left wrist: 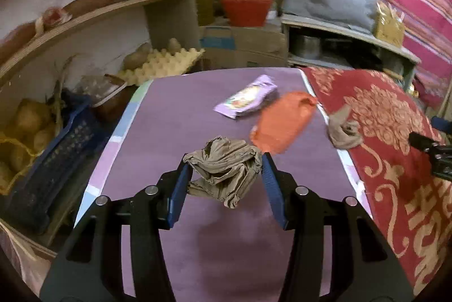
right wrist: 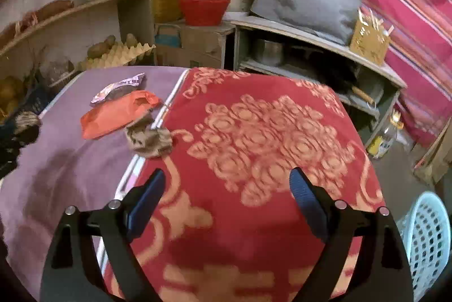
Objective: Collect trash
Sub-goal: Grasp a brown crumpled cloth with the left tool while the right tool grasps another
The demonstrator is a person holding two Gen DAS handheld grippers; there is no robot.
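— Jaws first: our left gripper [left wrist: 226,172] is clenched on a crumpled brown paper wad [left wrist: 224,175], which looks lifted clear of the purple mat [left wrist: 169,132]; our right gripper [right wrist: 227,189] stands wide and bare above the red floral blanket [right wrist: 268,132].

— Noted. What do we list as done?

— One item in hand, none seen delivered. We can see part of the pale blue mesh basket [right wrist: 426,240] low at the right, beside the blanket, and nothing shows inside that part.

— And outstanding, largest down?

— Entry one: orange wrapper [left wrist: 284,121], flat on the mat near its border with the blanket. Entry two: purple snack packet [left wrist: 247,97], just behind the orange one, touching or nearly so; we cannot tell which. Entry three: second brown paper wad [right wrist: 149,139], smaller, sitting on the seam where mat meets blanket.

— So our tally?

— We judge it early: one of four pieces gripped, three lying loose, the basket presumably our drop point. Our free right gripper is nearest the seam wad.
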